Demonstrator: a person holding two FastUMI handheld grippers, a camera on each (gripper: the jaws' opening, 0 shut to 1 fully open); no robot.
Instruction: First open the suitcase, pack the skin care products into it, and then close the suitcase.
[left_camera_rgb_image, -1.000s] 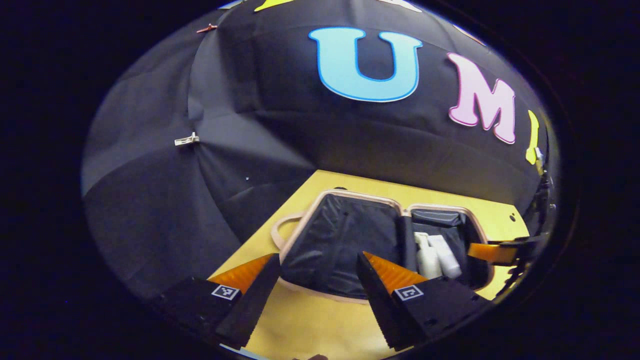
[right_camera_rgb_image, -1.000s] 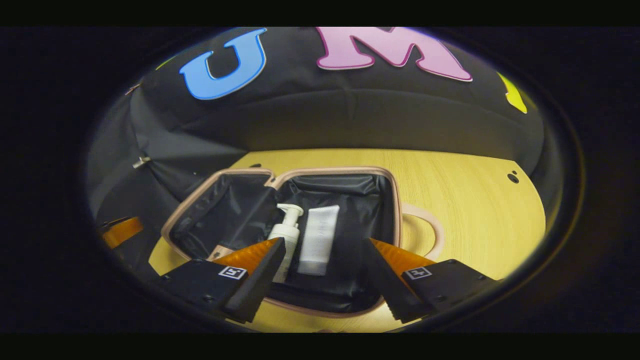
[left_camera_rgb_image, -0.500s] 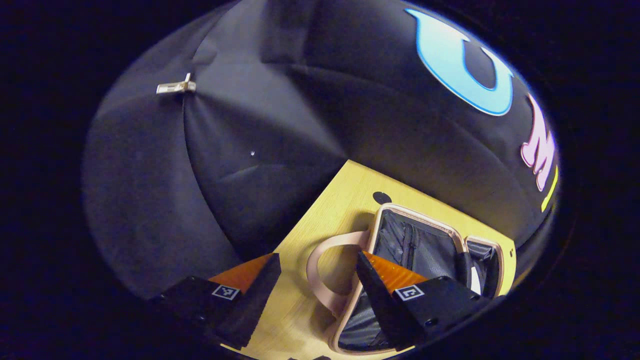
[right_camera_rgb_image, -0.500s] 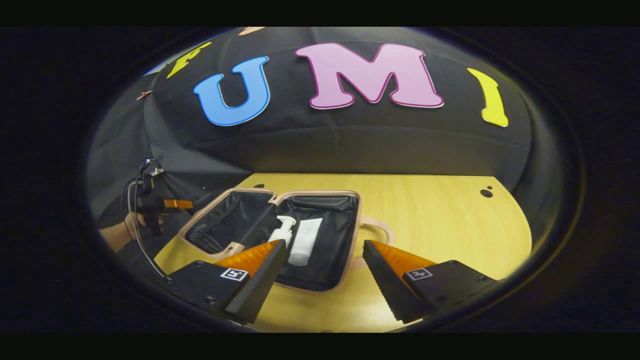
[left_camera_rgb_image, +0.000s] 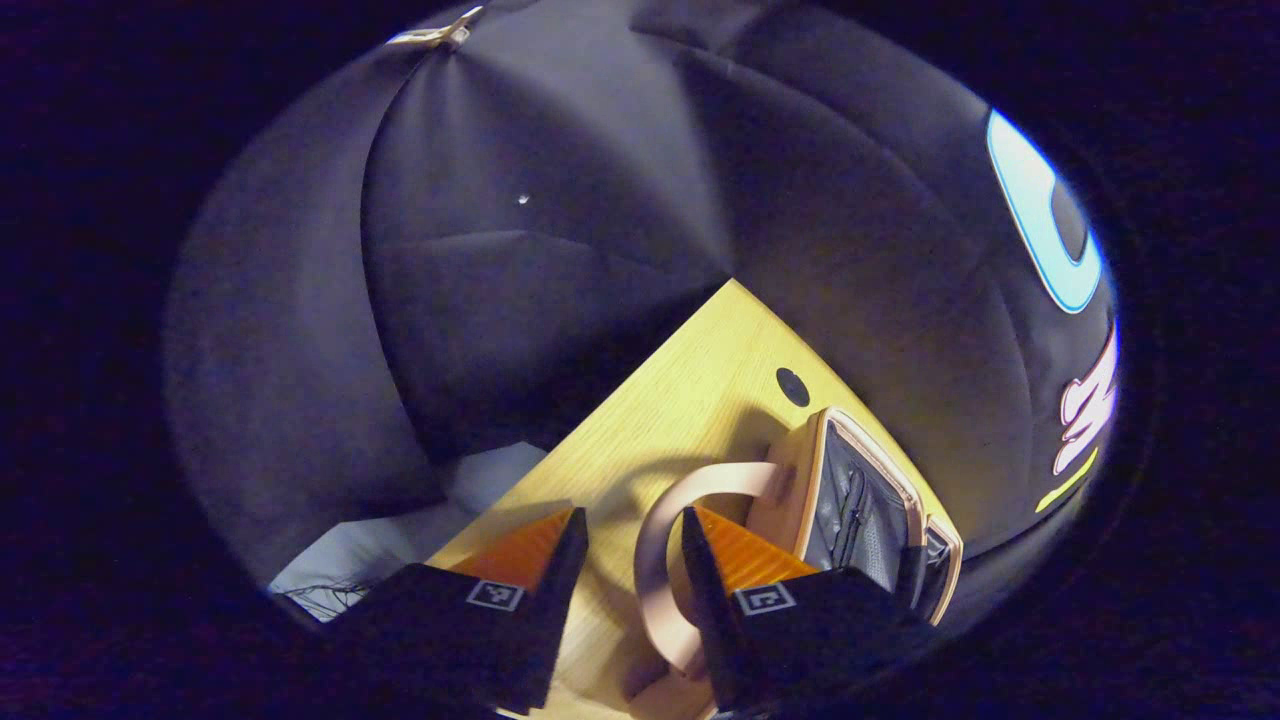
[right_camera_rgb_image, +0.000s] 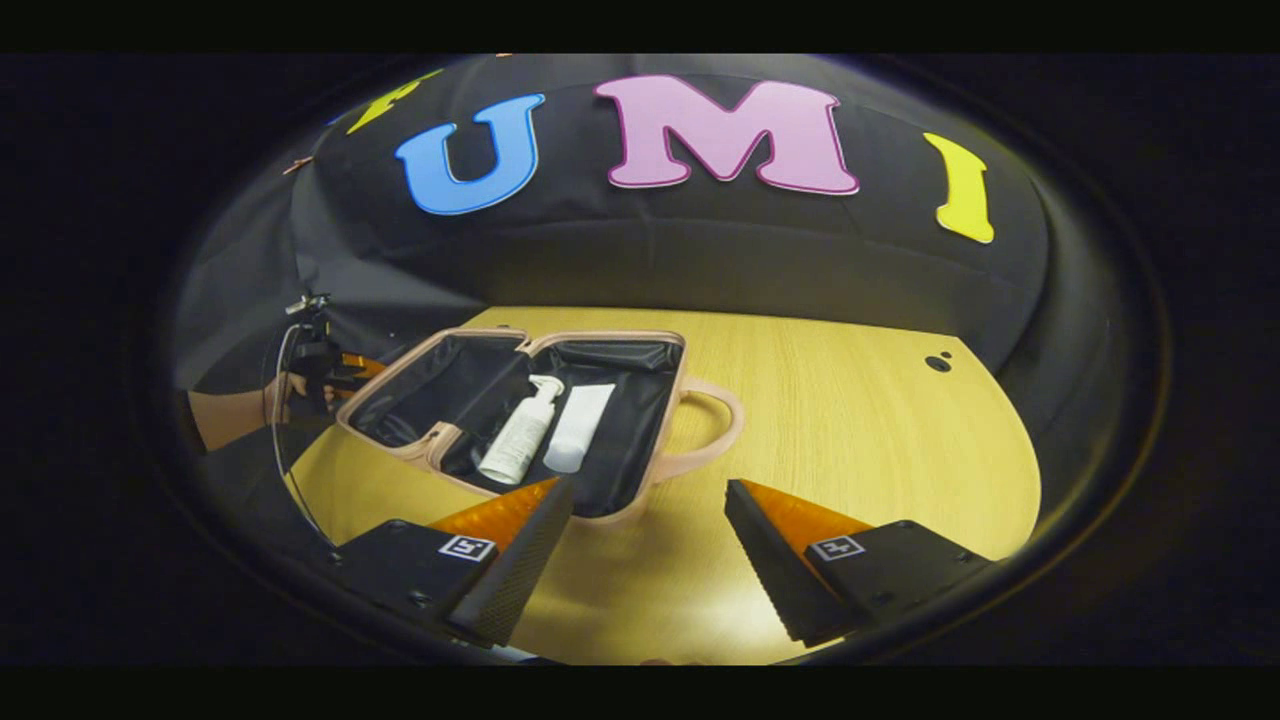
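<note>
At the far left of the right gripper view, a person's hand (right_camera_rgb_image: 262, 398) holds the left hand-held gripper (right_camera_rgb_image: 345, 372) just beside the left edge of the suitcase (right_camera_rgb_image: 640, 470); from here it is too small to tell how its jaws stand. In the left gripper view that same hand-held gripper (left_camera_rgb_image: 625, 560) has its jaws at a narrow gap, its orange fingers (left_camera_rgb_image: 735, 555) on either side of the front part of the pink carry handle (left_camera_rgb_image: 660, 540) without pressing on it. Past that handle, the near half of the suitcase (left_camera_rgb_image: 800, 480) shows tilted, its dark lining and zip facing right.

The suitcase lies open on the yellow wooden table (right_camera_rgb_image: 880, 440), both halves spread flat and lined in black. In the right half a white pump bottle (right_camera_rgb_image: 520, 435) lies on its side with its nozzle toward the back wall, and a white tube (right_camera_rgb_image: 580, 428) lies just beside it on the right, the two nearly parallel. A second pink handle (right_camera_rgb_image: 712, 425) loops off the suitcase's right side.

Nearest the viewer, the right hand-held gripper (right_camera_rgb_image: 648, 545) hangs over the bare table in front of the suitcase, jaws spread wide with nothing between them. Its left finger overlaps the suitcase's front rim in the view. A small dark hole (right_camera_rgb_image: 938, 362) marks the table far to the right.
</note>
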